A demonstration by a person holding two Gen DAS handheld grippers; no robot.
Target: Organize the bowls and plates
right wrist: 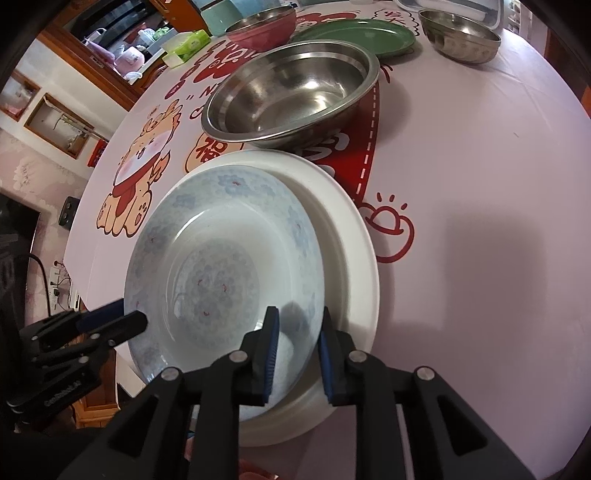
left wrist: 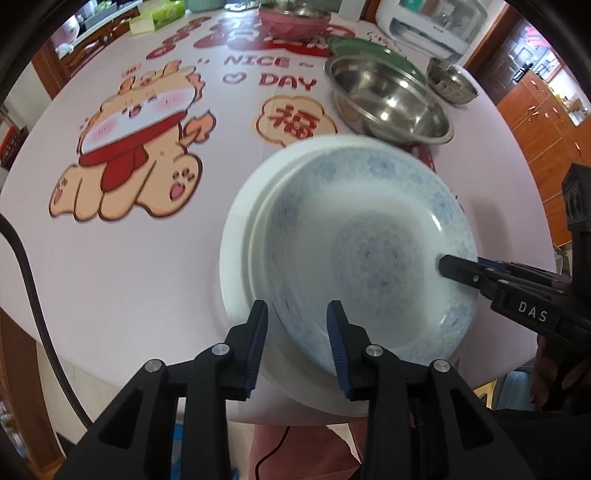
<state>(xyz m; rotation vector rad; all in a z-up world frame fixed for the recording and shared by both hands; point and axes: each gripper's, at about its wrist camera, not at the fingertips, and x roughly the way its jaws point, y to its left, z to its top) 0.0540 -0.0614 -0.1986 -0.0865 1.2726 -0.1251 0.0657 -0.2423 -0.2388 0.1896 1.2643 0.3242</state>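
Left wrist view: the left claw (left wrist: 297,345) points steeply down at the near rim of the patterned bowl (left wrist: 354,236), which sits inside the white plate (left wrist: 240,236) near the front edge of the tabletop (left wrist: 147,258). Its jaws stand apart on either side of the bowl's rim, with daylight between pads and porcelain, so it is open and grips nothing. Across the bowl the right claw (left wrist: 448,267) reaches in over the opposite rim.

Right wrist view: the right claw (right wrist: 297,345) likewise straddles the rim with a gap on both sides, open and holding nothing; the left claw (right wrist: 133,321) shows at the far left.

The bowl looks just set down and released, slightly off-centre toward one side of the plate. To finish well, I would lift both claws straight up and clear of the rim before swinging away, so no pad drags the bowl sideways. Next candidates stand further back: the large steel bowl (right wrist: 291,92), the green plate (right wrist: 354,37), the small steel bowl (right wrist: 460,35) and the pink bowl (right wrist: 262,27).

Writing: the tablecloth reads "NICE" (left wrist: 255,61) and "DAY" (left wrist: 288,81), with a red Chinese character (left wrist: 293,122) in a cloud shape. The right claw's body carries the letters "DAS" (left wrist: 532,312). The lettering on the left claw's body is too small to read.
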